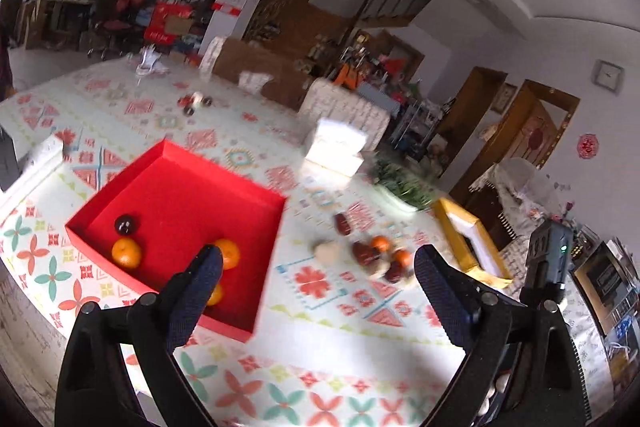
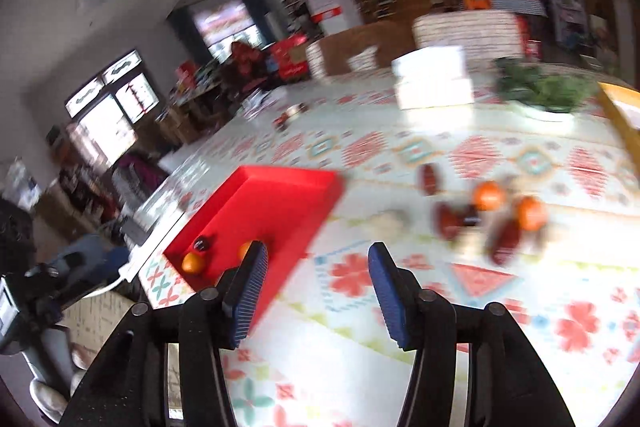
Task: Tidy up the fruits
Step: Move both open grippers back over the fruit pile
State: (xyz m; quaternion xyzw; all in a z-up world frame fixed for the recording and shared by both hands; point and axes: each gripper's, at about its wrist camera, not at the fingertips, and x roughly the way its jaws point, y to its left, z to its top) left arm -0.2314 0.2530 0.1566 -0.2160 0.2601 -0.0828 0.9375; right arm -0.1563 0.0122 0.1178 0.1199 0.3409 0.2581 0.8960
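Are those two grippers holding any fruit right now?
No. The left gripper and the right gripper are both open, with nothing between their fingers.

- One red box [image 1: 180, 187]
- Three oranges in the box [image 1: 126, 253]
- One dark plum in the box [image 1: 126, 225]
- Two oranges on the counter [image 1: 380, 243]
- One yellow box [image 1: 460, 235]
- Two tongs [image 1: 318, 277]
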